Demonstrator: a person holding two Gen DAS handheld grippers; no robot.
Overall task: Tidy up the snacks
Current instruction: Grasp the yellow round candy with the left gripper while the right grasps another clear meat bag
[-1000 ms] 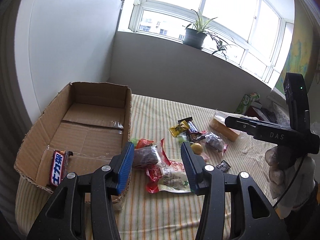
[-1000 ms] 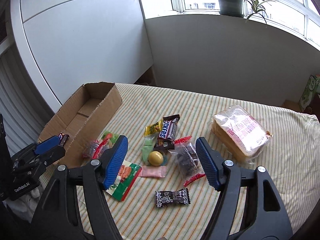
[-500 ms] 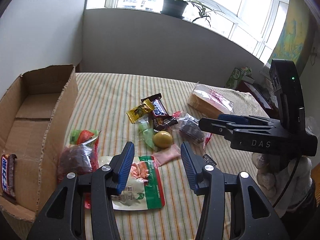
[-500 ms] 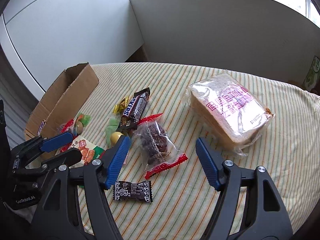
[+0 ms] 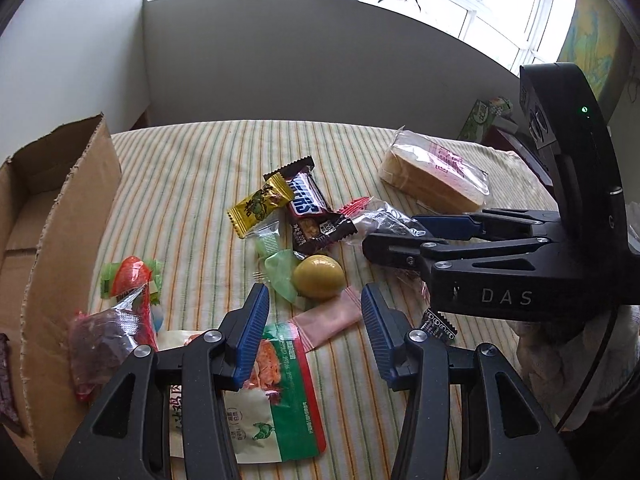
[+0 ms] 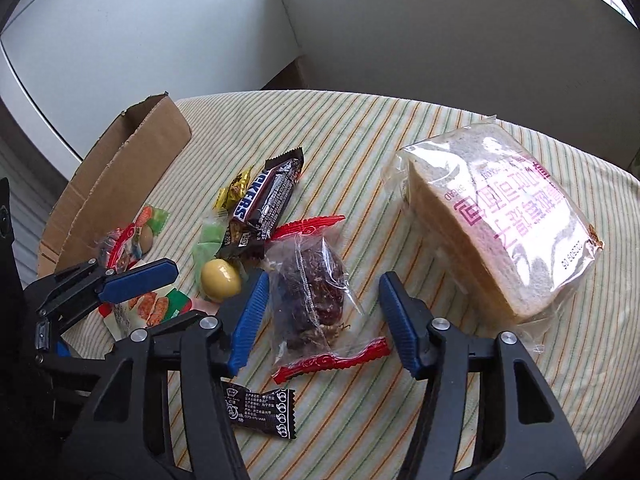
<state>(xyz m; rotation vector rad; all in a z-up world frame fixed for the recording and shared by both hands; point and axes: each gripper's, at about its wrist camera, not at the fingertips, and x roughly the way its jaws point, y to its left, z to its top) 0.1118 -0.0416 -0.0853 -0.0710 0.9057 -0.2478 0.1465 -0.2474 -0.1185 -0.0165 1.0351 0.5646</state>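
Right claw [image 6: 320, 320] agape astride date pack [image 6: 312, 292]

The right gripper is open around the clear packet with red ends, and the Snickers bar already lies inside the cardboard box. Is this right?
Not quite. The Snickers bar lies on the striped tablecloth, outside the cardboard box, as the right wrist view shows. The right gripper is indeed open around the clear packet with red ends.

Left tongs [image 5: 314, 330] swung from cardboard box [image 5: 60, 216] toward yellow ball [image 5: 318, 277], right tongs [image 6: 320, 316] lowered around date packet [image 6: 316, 296]
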